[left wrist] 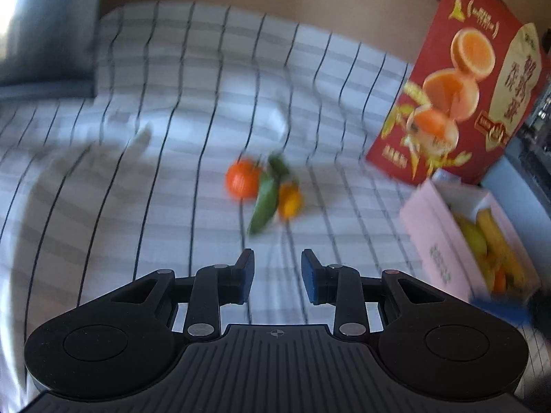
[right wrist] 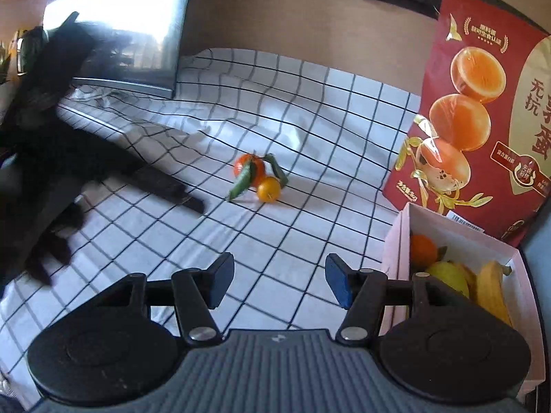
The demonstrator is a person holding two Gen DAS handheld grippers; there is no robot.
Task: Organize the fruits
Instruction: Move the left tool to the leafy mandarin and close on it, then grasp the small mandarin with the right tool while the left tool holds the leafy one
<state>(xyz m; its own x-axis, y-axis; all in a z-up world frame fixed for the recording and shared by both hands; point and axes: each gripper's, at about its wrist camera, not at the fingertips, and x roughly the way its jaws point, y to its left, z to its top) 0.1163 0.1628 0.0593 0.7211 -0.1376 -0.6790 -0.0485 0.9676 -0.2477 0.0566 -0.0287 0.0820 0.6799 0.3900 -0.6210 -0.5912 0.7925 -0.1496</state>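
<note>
On the checked cloth (right wrist: 310, 241) lie a tangerine (right wrist: 249, 167) and a smaller orange fruit (right wrist: 269, 189), touching, with green leaves (right wrist: 241, 180) on them. The blurred left wrist view shows the same tangerine (left wrist: 241, 180) and small fruit (left wrist: 291, 199) just ahead of my left gripper (left wrist: 278, 268), which is open with nothing between its pads. My right gripper (right wrist: 279, 272) is open wider and empty, and sits nearer than the fruit. A pink box (right wrist: 396, 241) at the right holds an orange (right wrist: 423, 249), a yellow fruit (right wrist: 447, 277) and a banana (right wrist: 492, 292).
A red food package (right wrist: 482, 103) stands upright behind the pink box (left wrist: 434, 237). A dark screen (right wrist: 120, 34) stands at the back left on a brown table. One black finger (right wrist: 165, 186) of my left gripper reaches in from the left, blurred.
</note>
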